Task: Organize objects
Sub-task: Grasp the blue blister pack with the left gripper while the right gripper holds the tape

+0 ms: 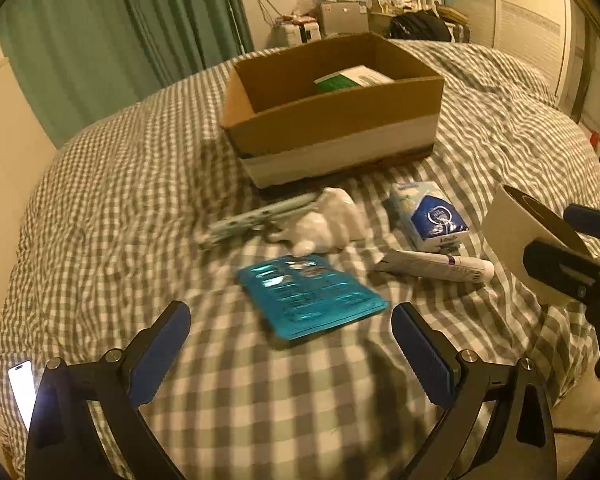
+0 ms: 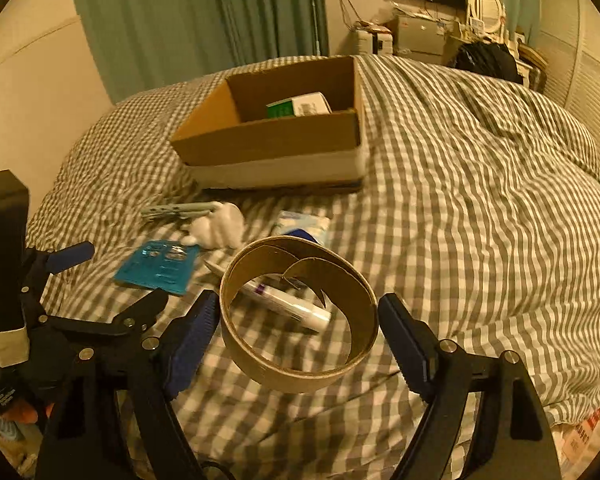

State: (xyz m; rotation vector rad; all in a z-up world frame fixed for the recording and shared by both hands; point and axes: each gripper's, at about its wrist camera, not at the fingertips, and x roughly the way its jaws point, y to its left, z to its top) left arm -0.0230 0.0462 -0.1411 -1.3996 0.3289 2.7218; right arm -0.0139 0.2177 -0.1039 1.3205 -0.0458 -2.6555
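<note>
My right gripper (image 2: pixel 298 302) is shut on a brown cardboard ring (image 2: pixel 300 376), its pads pressed to both sides and the ring held above the checked bed. Seen from the left wrist, that ring (image 1: pixel 516 236) hangs at the right edge in the right gripper (image 1: pixel 560 240). My left gripper (image 1: pixel 292 354) is open and holds nothing, low over the bed just short of a teal foil packet (image 1: pixel 312 296). Beyond lie a white lumpy object (image 1: pixel 328 220), a pale strip (image 1: pixel 256 216), a blue-and-white tissue pack (image 1: pixel 428 216) and a white tube (image 1: pixel 436 266). An open cardboard box (image 1: pixel 332 120) holds a green-and-white carton (image 1: pixel 352 78).
A grey-and-white checked duvet (image 2: pixel 480 200) covers the bed, bulging on the right. A lit phone (image 1: pixel 20 388) lies at the bed's near left edge. Green curtains (image 1: pixel 120 40) hang behind, with cluttered furniture (image 2: pixel 420 32) along the far wall.
</note>
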